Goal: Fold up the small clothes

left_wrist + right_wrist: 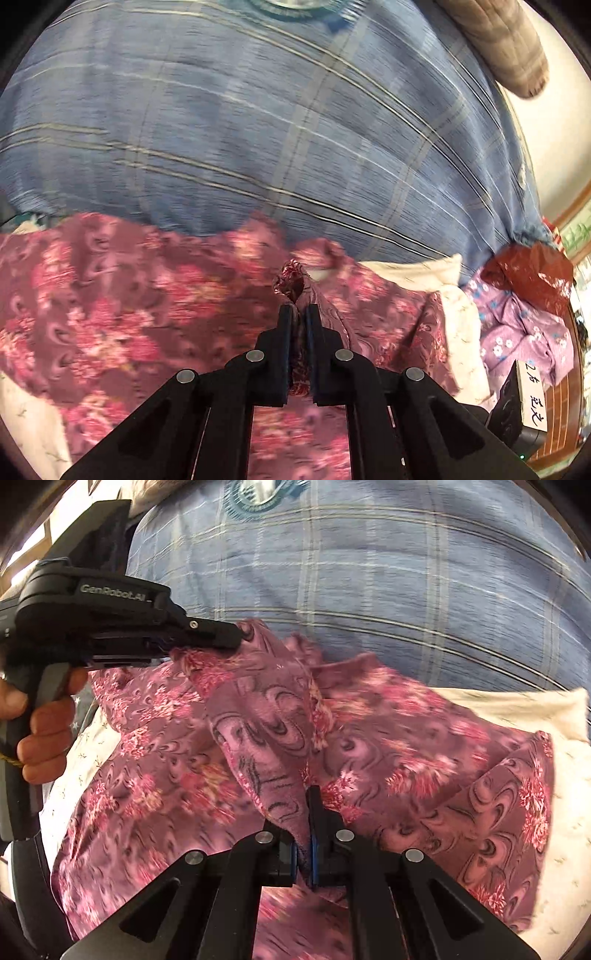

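A maroon garment with pink flowers [110,295] lies spread on a white cloth-covered surface [458,317]. My left gripper [298,310] is shut on a bunched edge of the garment, which pokes out past its fingertips. In the right wrist view the same garment [424,760] is lifted in folds. My right gripper [308,812] is shut on another part of its edge. The left gripper [236,637] also shows there at the upper left, held by a hand and pinching the cloth.
The person's blue plaid shirt [295,129] fills the far side of both views. A purple flowered garment [517,336] and a red plastic bag [532,273] lie at the right. A labelled black box [524,402] sits at the lower right.
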Demonstrator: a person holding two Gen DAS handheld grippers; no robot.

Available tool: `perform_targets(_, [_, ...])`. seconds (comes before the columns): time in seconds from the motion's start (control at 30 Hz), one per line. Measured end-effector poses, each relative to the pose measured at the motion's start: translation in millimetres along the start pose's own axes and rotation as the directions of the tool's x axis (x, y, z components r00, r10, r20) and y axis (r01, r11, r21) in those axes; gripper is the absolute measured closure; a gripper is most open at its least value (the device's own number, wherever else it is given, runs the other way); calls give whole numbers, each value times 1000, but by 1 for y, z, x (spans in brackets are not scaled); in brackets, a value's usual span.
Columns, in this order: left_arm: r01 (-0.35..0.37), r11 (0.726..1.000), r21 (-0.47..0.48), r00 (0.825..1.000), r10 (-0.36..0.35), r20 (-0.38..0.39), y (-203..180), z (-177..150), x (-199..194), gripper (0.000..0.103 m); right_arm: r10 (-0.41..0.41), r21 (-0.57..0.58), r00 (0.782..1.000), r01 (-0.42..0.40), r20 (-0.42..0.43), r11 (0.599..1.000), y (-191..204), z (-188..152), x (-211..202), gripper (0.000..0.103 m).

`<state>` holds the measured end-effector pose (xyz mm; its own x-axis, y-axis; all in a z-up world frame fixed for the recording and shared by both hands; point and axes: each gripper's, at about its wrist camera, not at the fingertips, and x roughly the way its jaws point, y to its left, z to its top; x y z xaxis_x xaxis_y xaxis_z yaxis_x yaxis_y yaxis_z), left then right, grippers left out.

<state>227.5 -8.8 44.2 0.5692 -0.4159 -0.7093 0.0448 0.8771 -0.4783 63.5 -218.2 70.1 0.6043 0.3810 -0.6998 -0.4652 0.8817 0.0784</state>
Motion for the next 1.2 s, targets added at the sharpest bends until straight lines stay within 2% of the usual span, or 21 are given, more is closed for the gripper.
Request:
perform_targets(0.13, [-27,999,-18,999,28,26,24,-10,-23,97,17,-22,1000,-17,-22,1000,22,2,18,95])
perform_targets(0.23, [-62,998,-26,998,62,23,43,-24,-26,97,11,-42,998,-13,-55,999,37,2,35,94])
perform_targets(0.33, [-81,995,-53,997,82,0,58,-36,-22,97,-1,-46,997,-3,-83,999,43,-1,46,86])
perform_targets(0.47, [-83,994,-66,996,82,-18,67,-42,-17,97,10,-14,997,-11,-76,1000,37,-2,36,66])
perform_targets(0.6, [-73,997,-38,997,73,-1,64,-45,-26,96,-8,32,1000,8,-9,999,5,-2,-4,60])
perform_targets(0.67, [-76,997,-15,997,76,16,62,-46,-33,96,-63,65,998,62,16,996,-20,2,-23,54])
perform_targets(0.77, [-93,996,-3,995,94,40,65,-44,-43,96,-129,138,991,123,35,983,-61,12,-41,54])
perform_targets(0.87, [-111,994,4,993,111,42,70,-42,-49,96,-228,208,974,221,11,953,-102,19,-45,54])
perform_targets(0.9, [-112,994,-2,993,112,40,72,-41,-50,96,-237,230,971,232,-5,945,-113,18,-44,53])
perform_targets(1.0, [-101,995,-7,995,101,24,73,-36,-47,94,-247,316,966,258,-74,913,-154,9,-34,53])
perform_targets(1.03, [-97,995,-6,995,97,12,72,-33,-43,88,-243,332,967,256,-81,908,-160,6,-33,53])
perform_targets(1.07, [-92,996,-11,996,92,1,71,-30,-37,78,-223,369,971,237,-83,899,-170,3,-31,53])
perform_targets(1.1, [-87,996,-24,996,87,-11,70,-29,-32,75,-204,394,976,218,-77,893,-176,0,-31,53])
perform_targets(1.2, [-64,997,-50,997,62,-46,65,-24,-12,73,-172,447,984,175,-47,877,-187,-1,-31,53])
